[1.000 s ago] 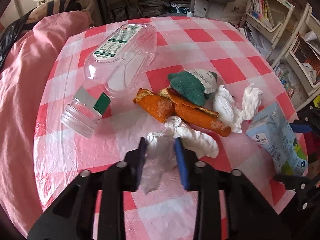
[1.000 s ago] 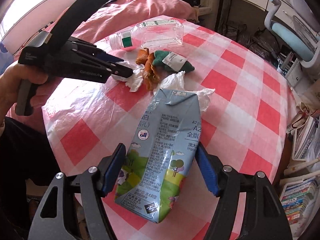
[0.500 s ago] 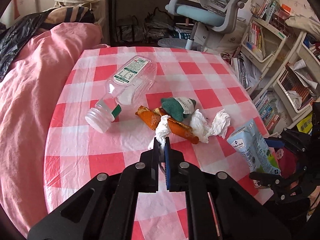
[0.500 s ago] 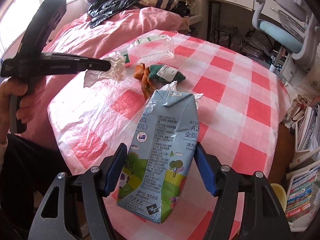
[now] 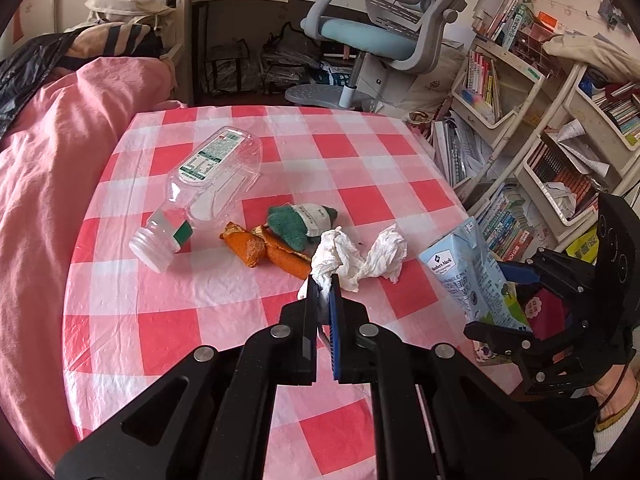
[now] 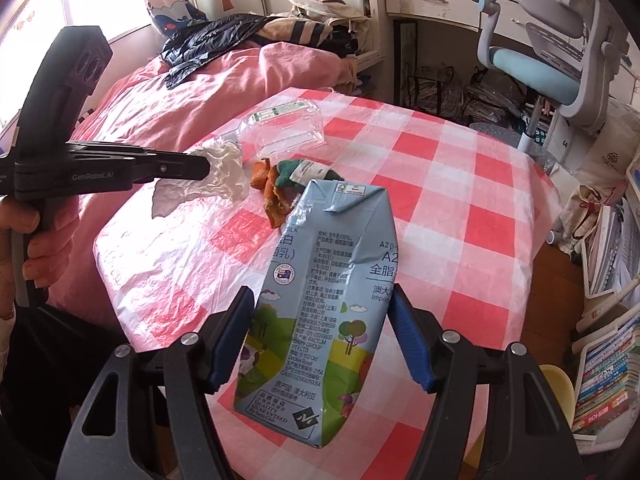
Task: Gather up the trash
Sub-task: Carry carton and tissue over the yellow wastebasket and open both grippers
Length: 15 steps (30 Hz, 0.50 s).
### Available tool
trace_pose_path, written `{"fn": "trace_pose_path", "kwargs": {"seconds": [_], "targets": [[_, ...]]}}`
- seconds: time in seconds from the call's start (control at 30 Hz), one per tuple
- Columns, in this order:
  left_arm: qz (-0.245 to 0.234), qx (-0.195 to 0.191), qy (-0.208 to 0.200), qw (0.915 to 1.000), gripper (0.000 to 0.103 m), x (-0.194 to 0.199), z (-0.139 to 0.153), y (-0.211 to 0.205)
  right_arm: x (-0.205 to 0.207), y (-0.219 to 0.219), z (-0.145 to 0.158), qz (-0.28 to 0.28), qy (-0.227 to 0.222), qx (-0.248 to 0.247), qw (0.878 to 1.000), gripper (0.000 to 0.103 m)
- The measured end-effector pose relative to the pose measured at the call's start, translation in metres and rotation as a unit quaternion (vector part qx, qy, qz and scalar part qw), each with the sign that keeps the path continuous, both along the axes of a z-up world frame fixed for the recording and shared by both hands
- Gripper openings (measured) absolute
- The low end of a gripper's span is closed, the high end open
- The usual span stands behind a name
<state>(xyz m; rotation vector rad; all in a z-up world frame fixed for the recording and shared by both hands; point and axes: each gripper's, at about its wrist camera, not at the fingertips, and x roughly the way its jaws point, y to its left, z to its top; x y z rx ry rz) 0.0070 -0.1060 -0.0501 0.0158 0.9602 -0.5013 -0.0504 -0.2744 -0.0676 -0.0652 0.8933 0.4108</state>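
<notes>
Round table (image 5: 224,312) under red-and-white checked plastic cover; pink bedding (image 5: 52,152) alongside, office chair (image 5: 384,32) and bookshelves (image 5: 560,128) beyond.

Clear plastic bottle (image 5: 208,188) lying on its side on the cover, capped end toward the table edge.

Blue milk carton (image 6: 320,300), dented, clamped between the wide-set pads of the right gripper (image 6: 324,332) and held clear of the table at its near edge.

Second tissue wad (image 5: 380,256) resting on the cover near the carton.

Orange peel (image 5: 264,250) lying beside the bottle neck, touching a green sponge (image 5: 296,222) with a white label.

Crumpled tissue (image 6: 208,176) pinched at one end in the left gripper (image 5: 325,280), fingers fully closed on it, the rest hanging free above the table.

Hand (image 6: 24,248) around the left gripper's handle.
</notes>
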Motion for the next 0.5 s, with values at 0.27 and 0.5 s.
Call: {"fn": "trace_pose_path", "kwargs": {"seconds": [0.27, 0.5], "targets": [[-0.045, -0.010, 0.000, 0.9989, 0.005, -0.007, 0.006, -0.063, -0.008, -0.059, 0.003, -0.061, -0.009, 0.011, 0.998, 0.066], [-0.109, -0.010, 0.010, 0.9939, 0.005, -0.025, -0.008, -0.157, -0.030, -0.153, -0.019, -0.156, 0.007, 0.001, 0.988, 0.066]]}}
